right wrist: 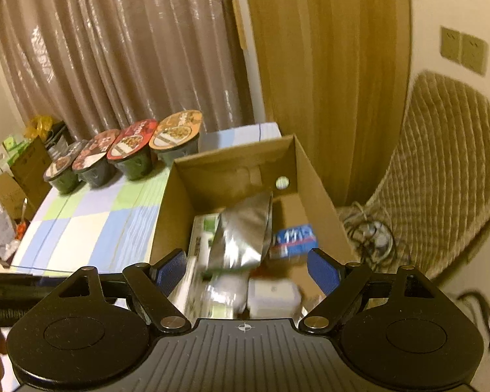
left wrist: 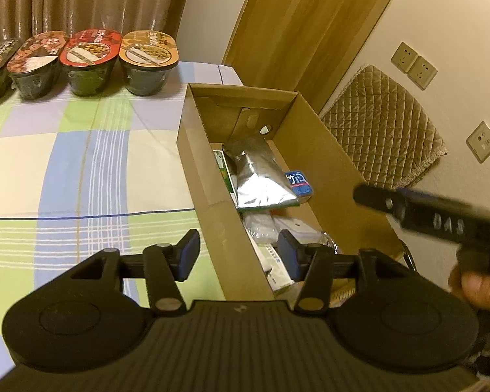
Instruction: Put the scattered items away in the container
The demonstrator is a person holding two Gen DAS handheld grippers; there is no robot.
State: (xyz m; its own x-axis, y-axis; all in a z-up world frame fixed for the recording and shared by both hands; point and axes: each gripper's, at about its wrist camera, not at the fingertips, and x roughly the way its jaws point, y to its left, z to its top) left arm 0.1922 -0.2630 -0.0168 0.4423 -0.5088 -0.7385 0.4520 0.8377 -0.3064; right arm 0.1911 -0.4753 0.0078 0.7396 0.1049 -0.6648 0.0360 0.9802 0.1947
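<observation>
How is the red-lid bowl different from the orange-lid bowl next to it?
The red-lid bowl has a red lid; the orange-lid bowl has an orange one. The orange-lid bowl ends the row, nearest the cardboard box; the red-lid bowl sits between two bowls. Both stand upright and sealed on the checked cloth, with dark sides.

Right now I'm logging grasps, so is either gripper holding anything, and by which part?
Nothing is held. The left gripper and the right gripper are both open and empty above the cardboard box.

Each hand-held gripper (left wrist: 238,254) (right wrist: 246,272) is matte black with blue finger pads (left wrist: 188,254), silver pivot screws and a ribbed base.
</observation>
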